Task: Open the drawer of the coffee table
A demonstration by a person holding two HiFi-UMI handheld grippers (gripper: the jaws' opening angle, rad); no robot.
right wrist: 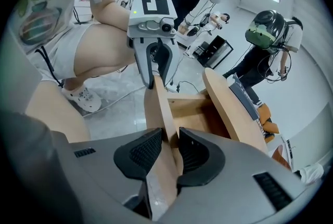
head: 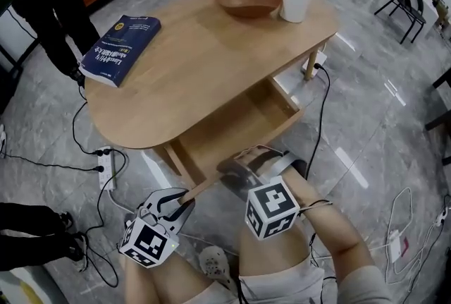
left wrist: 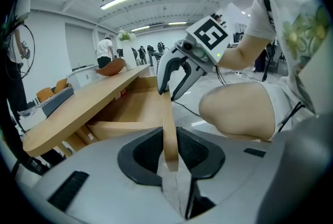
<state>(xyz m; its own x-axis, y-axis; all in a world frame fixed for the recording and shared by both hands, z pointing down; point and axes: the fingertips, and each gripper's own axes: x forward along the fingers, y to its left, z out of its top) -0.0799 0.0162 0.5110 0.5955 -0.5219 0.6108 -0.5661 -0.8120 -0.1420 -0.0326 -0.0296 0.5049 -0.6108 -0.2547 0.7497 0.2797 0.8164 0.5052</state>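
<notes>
Two grips on drawer [head: 232, 128] front, left gripper [head: 180, 199] fingers [left wrist: 141, 153] clamped, right gripper [head: 234, 171] likewise

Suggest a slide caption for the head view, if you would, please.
Left tool and right tool grip the front of the open drawer under the coffee table.

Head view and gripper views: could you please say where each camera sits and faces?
Head view: on the person's head, steeply down at coffee table and open drawer; left claw, right claw, thighs show.
Left gripper view: on left claw, along the drawer front toward right claw; a thigh shows.
Right gripper view: on right claw, opposite way, toward left claw; a thigh shows.
Shared: the drawer front both claws clamp.
</notes>
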